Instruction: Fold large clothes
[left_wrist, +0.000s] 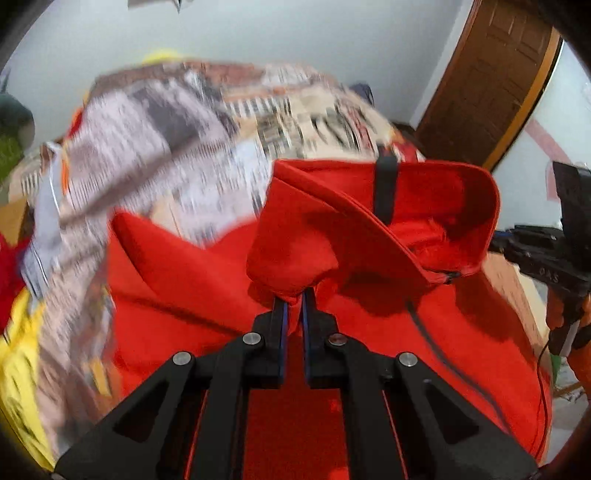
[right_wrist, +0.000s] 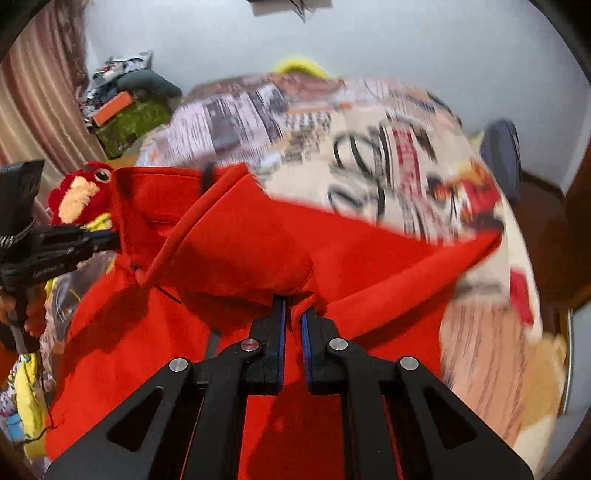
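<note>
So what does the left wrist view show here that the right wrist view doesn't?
Only the left wrist view shows the brown wooden door at upper right. Only the right wrist view shows the red plush toy, the striped curtain and the pile of clutter by the wall. Both share the red hooded garment lifted over the newspaper-print bedspread, with each view's own claw, left claw and right claw, shut on the red fabric.
</note>
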